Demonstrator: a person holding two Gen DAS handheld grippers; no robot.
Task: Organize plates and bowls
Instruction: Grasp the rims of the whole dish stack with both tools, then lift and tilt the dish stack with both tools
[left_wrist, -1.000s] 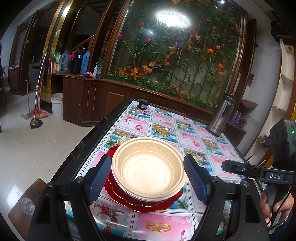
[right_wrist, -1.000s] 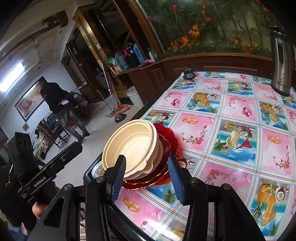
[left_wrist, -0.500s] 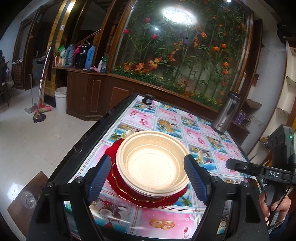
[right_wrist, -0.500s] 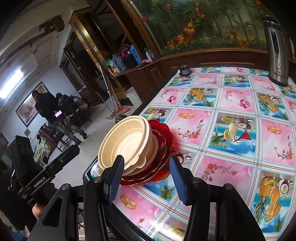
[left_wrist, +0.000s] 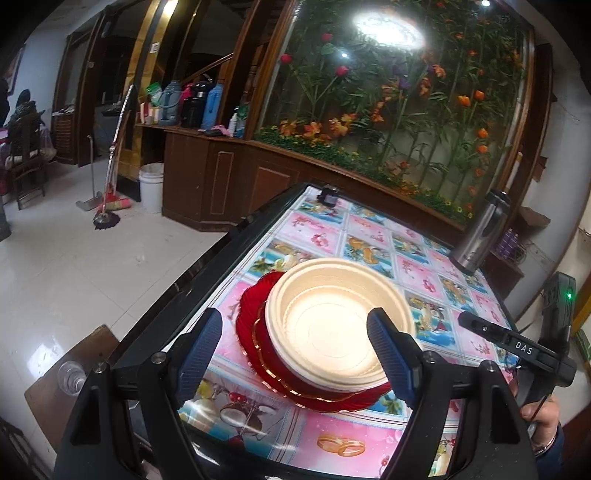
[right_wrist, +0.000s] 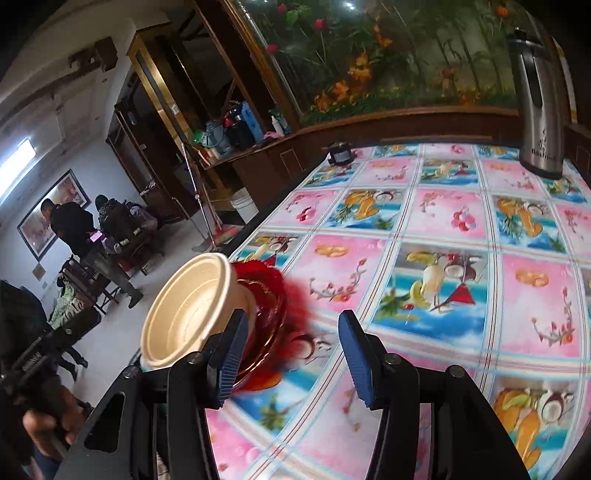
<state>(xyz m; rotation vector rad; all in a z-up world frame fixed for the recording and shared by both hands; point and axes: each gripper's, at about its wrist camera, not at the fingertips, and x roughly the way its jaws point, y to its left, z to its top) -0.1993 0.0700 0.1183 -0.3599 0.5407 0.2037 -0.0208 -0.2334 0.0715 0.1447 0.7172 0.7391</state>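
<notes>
Stacked cream bowls (left_wrist: 332, 325) sit on a pile of red scalloped plates (left_wrist: 255, 332) near the table's left front corner. My left gripper (left_wrist: 295, 350) is open, a blue finger on each side of the stack with the pads clear of it. In the right wrist view the cream bowls (right_wrist: 184, 317) and red plates (right_wrist: 269, 317) lie at the left. My right gripper (right_wrist: 291, 350) is open, its left finger (right_wrist: 231, 354) against the blurred rim of the plates, which reaches into the gap. The right gripper's body (left_wrist: 517, 343) shows at the left view's right edge.
A steel flask (right_wrist: 539, 103) stands at the far right of the patterned tablecloth (right_wrist: 443, 229); a small black object (right_wrist: 340, 153) sits at the far edge. The table's black edge (left_wrist: 192, 273) runs just left of the stack. People (right_wrist: 74, 229) stand in the room beyond.
The right gripper has come down and closer to the stack, so the plates' rim now sits between its fingers. The left gripper has tilted slightly and still straddles the stack.
</notes>
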